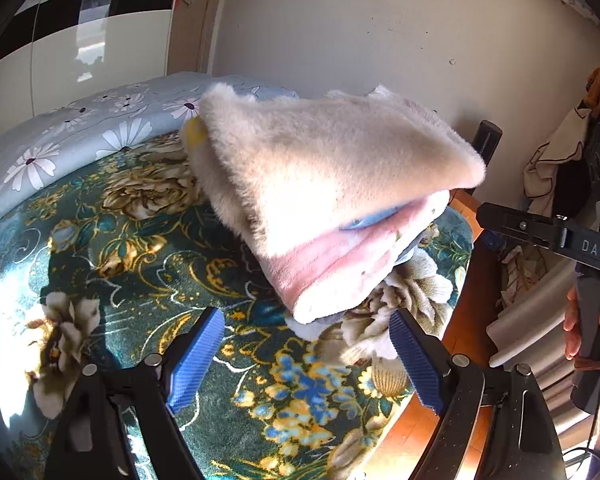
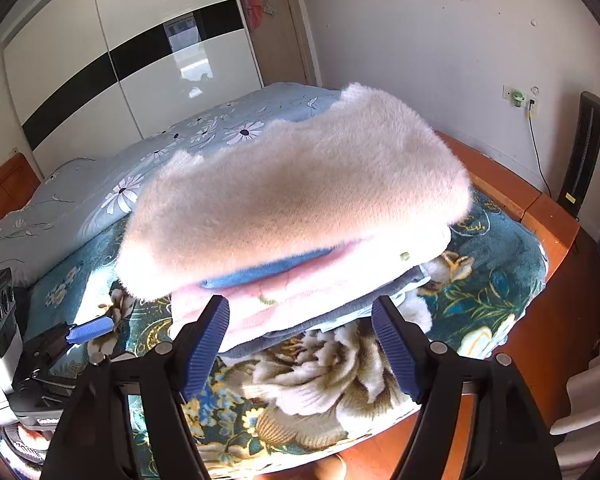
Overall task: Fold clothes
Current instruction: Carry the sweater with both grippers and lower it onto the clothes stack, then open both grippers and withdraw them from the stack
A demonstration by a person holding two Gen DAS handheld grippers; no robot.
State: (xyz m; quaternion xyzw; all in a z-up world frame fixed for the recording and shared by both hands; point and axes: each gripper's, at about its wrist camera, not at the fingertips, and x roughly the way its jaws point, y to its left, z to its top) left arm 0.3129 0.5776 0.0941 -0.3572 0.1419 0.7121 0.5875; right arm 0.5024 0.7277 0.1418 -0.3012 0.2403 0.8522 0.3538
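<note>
On floral blanket [image 2: 496, 280], folded clothes stack [image 2: 300, 216].

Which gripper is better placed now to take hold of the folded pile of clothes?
Probably the right gripper: the pile of clothes lies centred just ahead of its open jaws. The left gripper sees only the pile's corner, off toward its right.
</note>
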